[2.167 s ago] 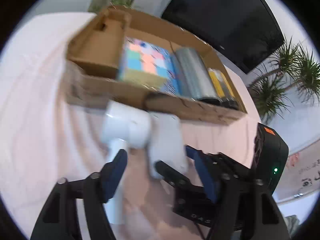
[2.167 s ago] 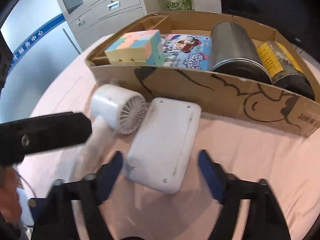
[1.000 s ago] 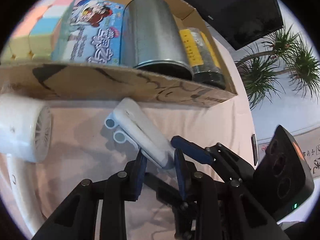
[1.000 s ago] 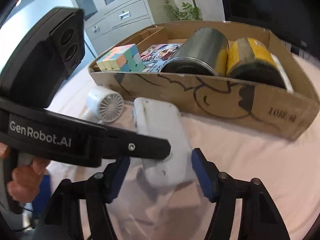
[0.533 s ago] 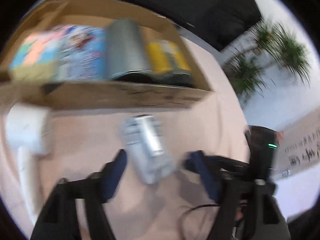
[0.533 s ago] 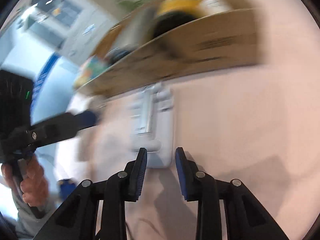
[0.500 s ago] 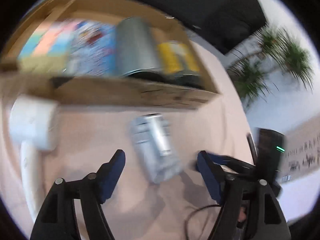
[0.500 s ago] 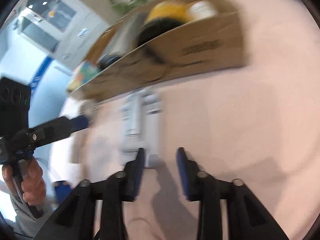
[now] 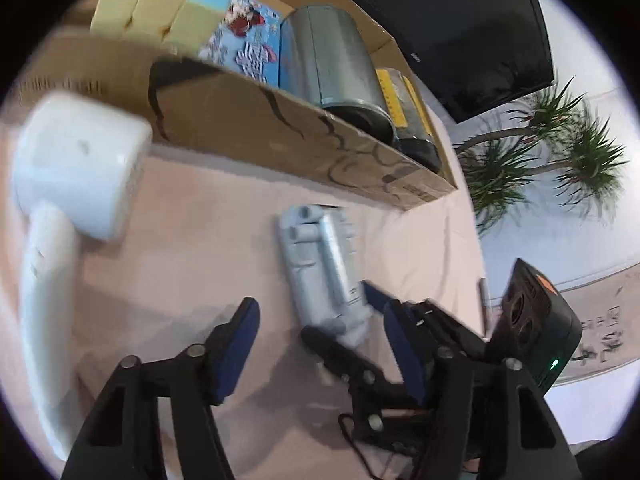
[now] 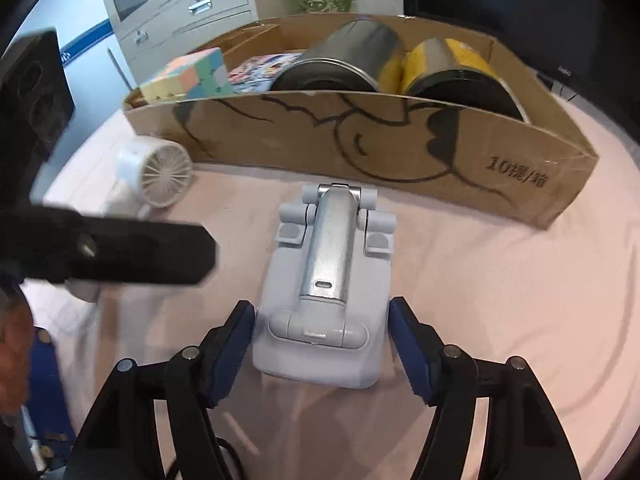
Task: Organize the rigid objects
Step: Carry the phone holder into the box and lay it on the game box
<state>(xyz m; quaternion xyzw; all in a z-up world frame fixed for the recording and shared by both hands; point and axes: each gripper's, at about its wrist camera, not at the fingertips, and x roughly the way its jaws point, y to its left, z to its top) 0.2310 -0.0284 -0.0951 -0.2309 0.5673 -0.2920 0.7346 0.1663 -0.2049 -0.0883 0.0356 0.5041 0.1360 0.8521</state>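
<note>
grey folding stand (image 10: 326,300) lies flat on the pink cloth (image 10: 500,320), metal arm up, just in front of the cardboard box (image 10: 400,152), hinge end toward the box wall. right gripper (image 10: 320,344) straddles its near end, jaws have just been opening, blue fingers (image 10: 234,340) beside the stand's edges on both sides, left pad very close, right pad with a visible gap; can't confirm any pressing, reads as spread around it, not pinching. left gripper (image 9: 320,344) spread, jaws have just been closing, nothing between them but cloth, the stand (image 9: 324,268) ahead and slightly right; the right gripper (image 9: 344,340) shows there at the stand's near end. white handheld fan (image 10: 154,174) lies on the cloth to the left, near the box corner, well apart from the stand. in the box: pastel cube (image 10: 192,74) at left, colourful printed flat box (image 10: 264,68), metal can (image 10: 340,60) on its side, yellow-labelled jar (image 10: 456,68) on its side beside it. left view blurred.
</note>
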